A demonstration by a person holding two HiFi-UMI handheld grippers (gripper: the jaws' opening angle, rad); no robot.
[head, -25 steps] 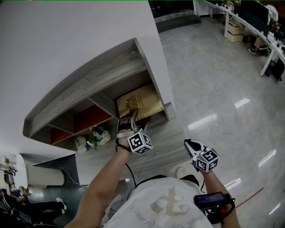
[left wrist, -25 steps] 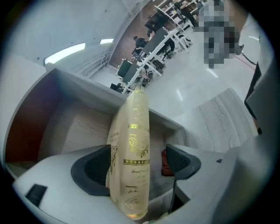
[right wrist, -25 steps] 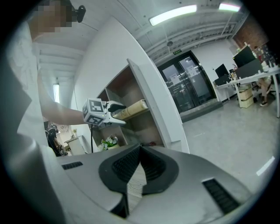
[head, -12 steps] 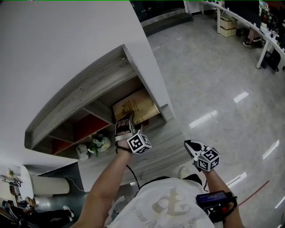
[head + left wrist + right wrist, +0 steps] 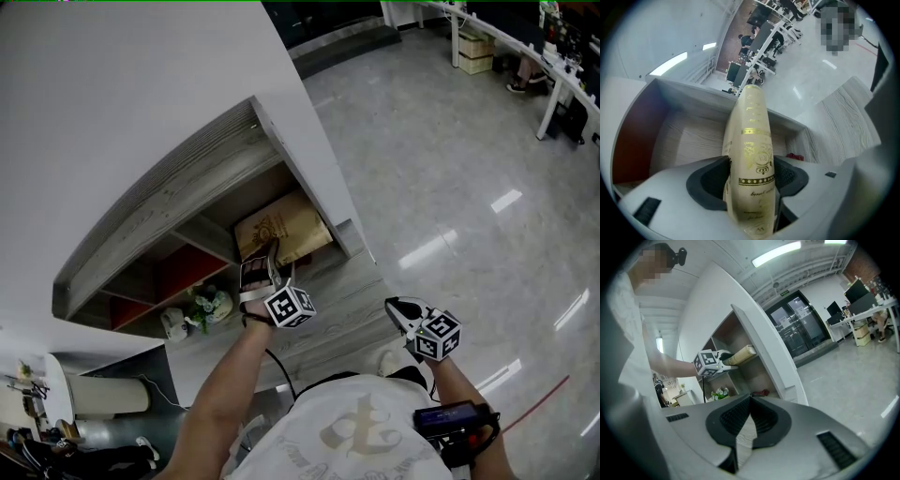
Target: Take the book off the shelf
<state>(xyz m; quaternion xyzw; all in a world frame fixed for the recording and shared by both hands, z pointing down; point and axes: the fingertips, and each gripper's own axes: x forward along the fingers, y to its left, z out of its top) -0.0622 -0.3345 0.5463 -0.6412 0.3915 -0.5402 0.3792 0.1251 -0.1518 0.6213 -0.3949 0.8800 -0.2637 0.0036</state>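
A tan book with gold print [image 5: 283,228] stands leaning in the right-hand compartment of a grey wood wall shelf [image 5: 169,192]. My left gripper [image 5: 268,255] reaches into that compartment. In the left gripper view the book's spine [image 5: 751,136] runs straight up between the jaws, which are closing, and both dark pads [image 5: 712,180] touch its sides. My right gripper [image 5: 397,308] hangs lower to the right, away from the shelf, shut with nothing in it. The right gripper view shows its pads [image 5: 761,420] meeting, with the book [image 5: 739,355] far off.
A small flower pot [image 5: 208,302] and a white object [image 5: 171,323] sit on the shelf's lower ledge at the left. A red item [image 5: 794,156] lies beside the book. Red back panels line the left compartments. Polished floor and office desks [image 5: 553,66] lie to the right.
The left gripper has pushed a little further along the book and its jaws have narrowed onto the spine. The right gripper has stayed where it was.
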